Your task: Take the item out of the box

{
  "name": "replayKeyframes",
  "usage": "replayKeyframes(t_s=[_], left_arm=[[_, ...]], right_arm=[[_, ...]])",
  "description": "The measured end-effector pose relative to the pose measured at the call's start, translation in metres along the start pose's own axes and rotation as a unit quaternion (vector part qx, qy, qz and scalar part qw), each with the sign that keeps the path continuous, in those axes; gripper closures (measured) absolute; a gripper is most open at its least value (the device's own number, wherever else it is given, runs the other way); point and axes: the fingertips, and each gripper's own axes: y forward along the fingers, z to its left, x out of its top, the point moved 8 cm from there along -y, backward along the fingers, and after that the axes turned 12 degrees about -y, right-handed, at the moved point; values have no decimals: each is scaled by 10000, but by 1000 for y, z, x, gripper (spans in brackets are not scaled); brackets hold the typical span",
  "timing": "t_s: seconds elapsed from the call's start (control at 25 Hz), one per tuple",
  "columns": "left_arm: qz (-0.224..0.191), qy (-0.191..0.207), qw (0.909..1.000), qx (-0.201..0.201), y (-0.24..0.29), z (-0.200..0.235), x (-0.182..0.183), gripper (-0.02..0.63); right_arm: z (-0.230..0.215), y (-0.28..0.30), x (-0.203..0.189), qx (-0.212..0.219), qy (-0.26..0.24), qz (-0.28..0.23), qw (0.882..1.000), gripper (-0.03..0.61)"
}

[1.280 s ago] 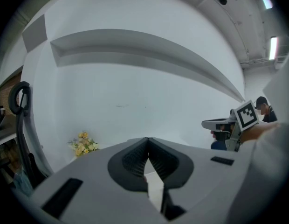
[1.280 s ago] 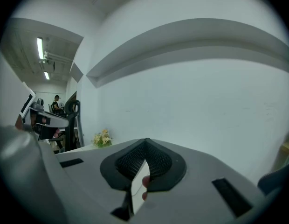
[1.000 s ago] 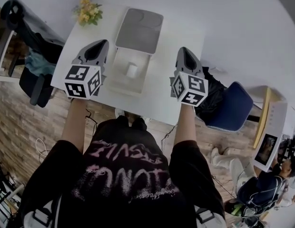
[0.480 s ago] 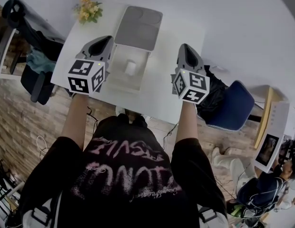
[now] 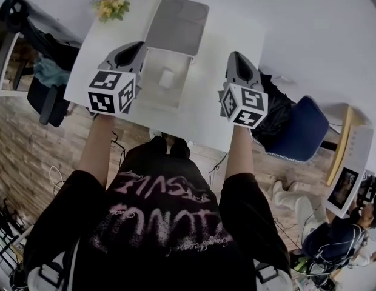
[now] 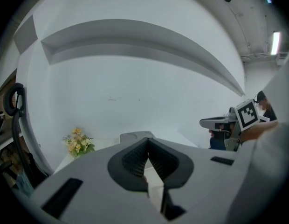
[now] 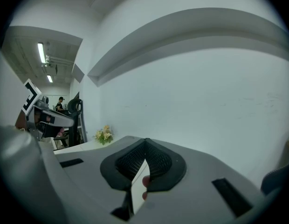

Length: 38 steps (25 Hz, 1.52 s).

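- Item (image 5: 167, 77): a small white thing sitting in the open tray of the white box (image 5: 156, 105), roughly in the tray's middle. It is too small from here to name or to tell which way its long axis runs.
- The box stands on the white counter (image 5: 206, 102) with its grey lid (image 5: 177, 24) thrown back flat on the far side, so the tray is open from above.
- The left hand-held gripper (image 5: 134, 48) has its jaws pressed together with nothing between them. It is held level, looking over the lid toward the wall rather than down into the tray.
- The right hand-held gripper (image 5: 236, 58) also has its jaws together and empty, and likewise points forward at the wall.
- The box lies between the two of them. The item is to the right of the left one and to the left of the right one.
- The left one is the nearer, I'd say: its nose is just beside the box's left wall, while the right one is well apart across bare counter.
- My guess is that either one must spread its jaws and tip down over the tray before it can take the item.
- A small bunch of yellow flowers (image 5: 110, 3) sits at the far left corner, clear of all this.
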Motion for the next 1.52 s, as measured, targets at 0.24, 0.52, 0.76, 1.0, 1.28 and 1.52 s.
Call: replayKeyframes(t_s=[0.24, 0.52, 0.76, 1.0, 1.28, 1.52], left_arm=[[186, -65, 9998, 12, 5, -3, -14, 612], [447, -171, 9989, 11, 12, -5, -35, 612], [721, -284, 9970, 9, 18, -4, -57, 612], [969, -363, 9946, 70, 24, -3, -76, 612], [1260, -408, 9912, 48, 35, -5, -94, 612], [1610, -385, 9862, -52, 40, -10, -105, 611]], right_arm=[[1, -2, -15, 120, 63, 148, 9998, 569], [6, -2, -34, 232, 184, 317, 9991, 569], [15, -3, -60, 330, 284, 610, 9972, 569], [13, 0, -78, 398, 297, 747, 9960, 569], [17, 2, -98, 476, 344, 968, 9936, 569], [19, 4, -98, 498, 352, 933, 9938, 569]])
